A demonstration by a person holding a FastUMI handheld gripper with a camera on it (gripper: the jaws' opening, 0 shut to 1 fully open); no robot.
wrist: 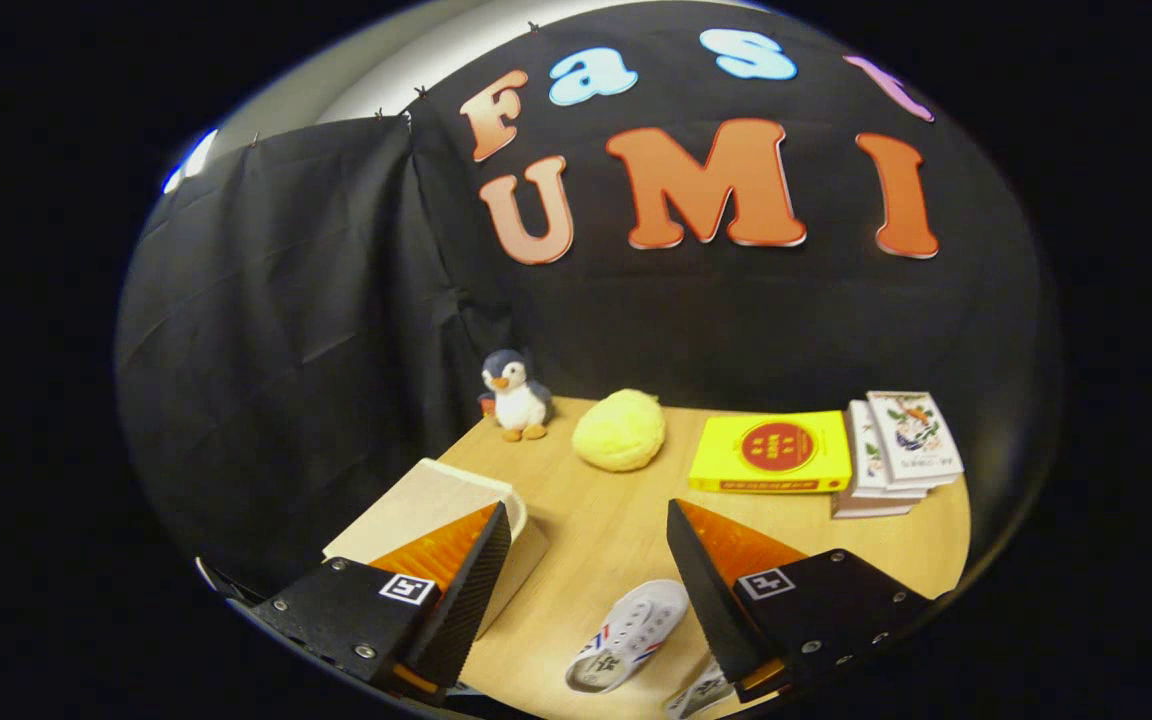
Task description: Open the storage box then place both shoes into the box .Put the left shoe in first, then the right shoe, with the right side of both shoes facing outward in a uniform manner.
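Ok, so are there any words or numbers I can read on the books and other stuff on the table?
On the yellow book: print in a red circle, too small to read.
On the stack of books: cover print, too blurred to read.
On the white shoe: stripes, no words to read.
On the gripper, jaws open and holding nothing: square markers, no words.

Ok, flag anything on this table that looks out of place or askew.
Nothing looks damaged or spilled. The white shoe lies at a slant between the open fingers, with a second shoe beside it. The storage box appears shut.
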